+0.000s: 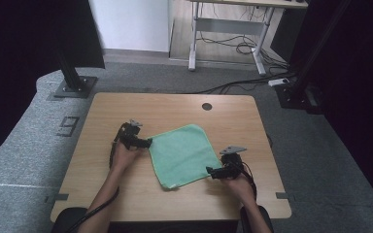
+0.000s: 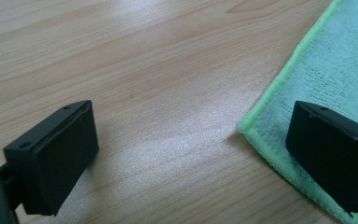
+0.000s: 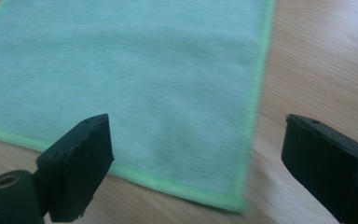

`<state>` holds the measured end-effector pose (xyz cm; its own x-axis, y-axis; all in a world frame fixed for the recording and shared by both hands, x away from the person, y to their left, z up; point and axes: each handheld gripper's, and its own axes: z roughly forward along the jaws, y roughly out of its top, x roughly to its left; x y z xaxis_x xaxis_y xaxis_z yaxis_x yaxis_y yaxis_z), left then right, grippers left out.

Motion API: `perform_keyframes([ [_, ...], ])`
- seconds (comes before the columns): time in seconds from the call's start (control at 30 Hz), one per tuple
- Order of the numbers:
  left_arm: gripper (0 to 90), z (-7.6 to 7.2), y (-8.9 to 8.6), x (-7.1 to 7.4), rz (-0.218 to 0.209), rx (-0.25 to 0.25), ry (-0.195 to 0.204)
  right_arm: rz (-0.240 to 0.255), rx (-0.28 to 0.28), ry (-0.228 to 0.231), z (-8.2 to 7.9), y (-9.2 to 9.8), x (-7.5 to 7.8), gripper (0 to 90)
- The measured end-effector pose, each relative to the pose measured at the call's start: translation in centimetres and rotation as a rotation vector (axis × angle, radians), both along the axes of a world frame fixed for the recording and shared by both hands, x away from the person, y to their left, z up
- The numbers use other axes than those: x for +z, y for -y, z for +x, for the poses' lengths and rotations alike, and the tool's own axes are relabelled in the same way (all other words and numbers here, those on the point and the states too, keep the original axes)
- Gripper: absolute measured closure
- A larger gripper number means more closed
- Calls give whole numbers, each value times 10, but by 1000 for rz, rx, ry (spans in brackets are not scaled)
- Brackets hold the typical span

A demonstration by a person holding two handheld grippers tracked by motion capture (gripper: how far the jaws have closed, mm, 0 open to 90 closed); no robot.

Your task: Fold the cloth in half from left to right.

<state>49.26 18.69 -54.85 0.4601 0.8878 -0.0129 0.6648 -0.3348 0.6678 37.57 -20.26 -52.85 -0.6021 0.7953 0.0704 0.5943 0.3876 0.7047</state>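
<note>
A: Writing checked first. One marking is noted, on the grey floor mat left of the table: a dark character that reads as a "9" or a reversed "e"; which of the two cannot be told. No brand or label is made out on the cloth or on the tongs.

B: Counts?

A: One green cloth, with a brighter green stitched hem, laid flat and turned like a diamond at mid-table. One round cable hole near the far edge. Two hand-held tongs. Two dark stand bases, one on the floor far left and one far right. One white-legged desk is recorded beyond, with cables under it.

B: State of the tongs?

A: The left gripper is held wide open at the cloth's left corner; in its own view one jaw is seen over the hem, the other over bare wood, nothing being pinched. The right gripper is held wide open at the near right corner, which lies below and between the jaws, ungripped.
</note>
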Motion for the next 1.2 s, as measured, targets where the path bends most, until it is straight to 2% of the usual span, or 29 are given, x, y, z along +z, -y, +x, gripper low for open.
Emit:
perform_keyframes([
  [0.53,13,0,0,0,2,11,0,-6,208,-13,-16,-61,2,176],
  [1.07,14,0,0,0,-1,15,1,-5,405,-43,-35,-118,4,292],
  [1.2,14,0,0,0,-1,15,1,-6,452,-48,-38,-133,4,357],
])
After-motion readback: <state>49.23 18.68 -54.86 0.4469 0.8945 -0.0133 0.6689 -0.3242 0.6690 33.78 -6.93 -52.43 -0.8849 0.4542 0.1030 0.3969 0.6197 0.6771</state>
